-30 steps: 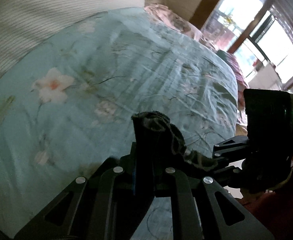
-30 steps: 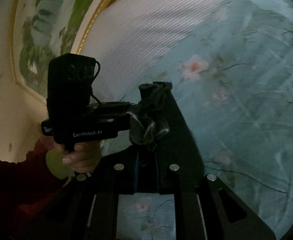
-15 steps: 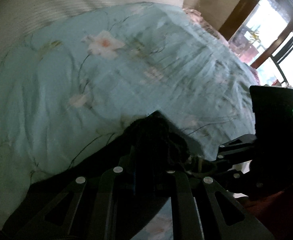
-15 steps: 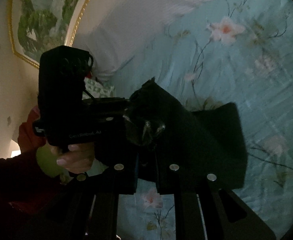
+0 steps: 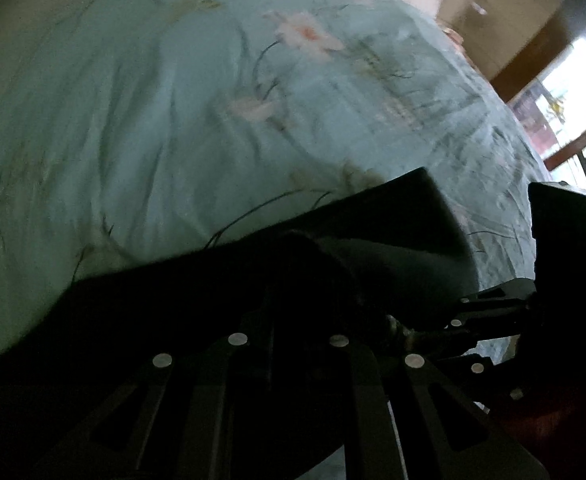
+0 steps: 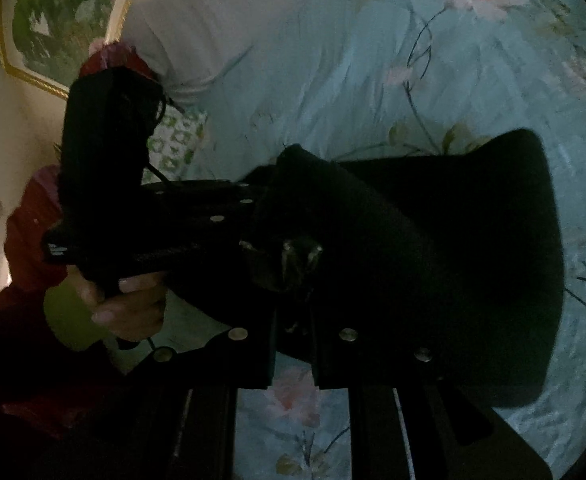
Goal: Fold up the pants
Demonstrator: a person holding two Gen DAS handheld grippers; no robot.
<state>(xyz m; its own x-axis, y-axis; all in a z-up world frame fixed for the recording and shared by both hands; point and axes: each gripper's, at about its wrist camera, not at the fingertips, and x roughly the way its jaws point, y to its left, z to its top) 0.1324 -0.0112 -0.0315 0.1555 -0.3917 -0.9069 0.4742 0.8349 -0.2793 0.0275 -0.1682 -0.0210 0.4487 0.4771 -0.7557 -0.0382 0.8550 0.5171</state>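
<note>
Left hand-held gripper [image 5: 289,280]: gripping the pants [image 5: 373,224].
Right hand-held gripper [image 6: 293,280]: gripping them alongside.
Pants: spreading forward, lying over the bed [image 5: 133,120].

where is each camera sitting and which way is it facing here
Left wrist: on the left gripper, looking along its fingers over the black pants and floral bedspread toward a window; the right gripper shows at right.
Right wrist: on the right gripper, facing the headboard-side wall and framed painting; the left hand shows.
Shared: pants, bedspread.
</note>
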